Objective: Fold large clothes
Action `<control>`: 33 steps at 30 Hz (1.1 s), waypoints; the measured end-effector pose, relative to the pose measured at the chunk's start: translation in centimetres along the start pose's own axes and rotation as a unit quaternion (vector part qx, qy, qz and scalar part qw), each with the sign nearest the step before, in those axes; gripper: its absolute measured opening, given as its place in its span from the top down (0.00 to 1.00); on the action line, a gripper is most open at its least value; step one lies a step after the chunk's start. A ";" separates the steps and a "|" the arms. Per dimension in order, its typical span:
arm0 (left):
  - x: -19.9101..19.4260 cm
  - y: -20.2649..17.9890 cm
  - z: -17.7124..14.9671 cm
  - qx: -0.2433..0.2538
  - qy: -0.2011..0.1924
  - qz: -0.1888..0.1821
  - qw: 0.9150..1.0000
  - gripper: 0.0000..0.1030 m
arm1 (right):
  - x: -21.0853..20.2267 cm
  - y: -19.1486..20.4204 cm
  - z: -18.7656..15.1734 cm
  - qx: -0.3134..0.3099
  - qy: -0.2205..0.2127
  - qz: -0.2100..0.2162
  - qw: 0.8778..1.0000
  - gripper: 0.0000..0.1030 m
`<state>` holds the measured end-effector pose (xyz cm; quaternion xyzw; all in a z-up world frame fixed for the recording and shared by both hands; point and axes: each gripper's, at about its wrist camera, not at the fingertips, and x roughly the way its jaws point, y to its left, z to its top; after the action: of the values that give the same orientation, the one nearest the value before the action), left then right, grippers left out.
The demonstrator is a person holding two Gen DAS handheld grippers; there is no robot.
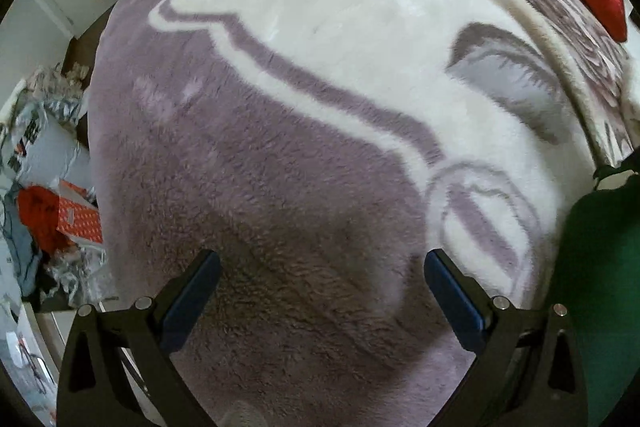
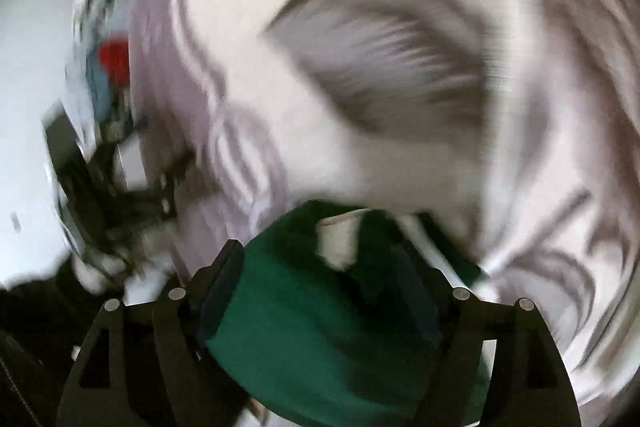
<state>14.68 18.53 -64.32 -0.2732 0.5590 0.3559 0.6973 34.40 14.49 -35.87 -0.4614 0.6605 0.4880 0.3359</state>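
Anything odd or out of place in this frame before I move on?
On the bed, nothing: the fleece blanket lies smooth. The green garment sits bunched between the right gripper's spread fingers, though that view is heavily blurred. Beside the bed, a heap of clothes and an orange box clutters the floor.

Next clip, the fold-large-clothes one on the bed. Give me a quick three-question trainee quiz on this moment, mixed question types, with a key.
1. True or false: the left gripper has cloth between its fingers.
2. Which colour is the garment between the right gripper's fingers? A) red B) dark green C) grey
3. Fill in: both grippers hover over a fluffy lilac and white ____.

Key
1. False: it is open, with only the blanket below it.
2. B. The right wrist view is too blurred to show whether the pads press on the cloth.
3. blanket
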 end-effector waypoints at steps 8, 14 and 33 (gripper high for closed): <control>-0.2 0.6 -1.1 0.011 -0.004 0.001 1.000 0.00 | 2.3 -6.9 -1.3 0.330 0.012 0.222 0.917 0.68; 0.2 1.3 -0.2 0.002 0.009 -0.009 1.000 0.00 | 4.2 -12.6 -4.9 0.389 -0.016 0.297 0.872 0.68; -1.0 -4.2 0.4 0.051 0.005 -0.037 0.998 0.00 | -4.2 -2.6 -10.4 0.223 -0.150 0.093 0.959 0.90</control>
<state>18.15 16.10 -63.39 -0.2600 0.5689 0.2996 0.7204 38.32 5.44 -29.90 -0.2329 0.7347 0.4205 0.4787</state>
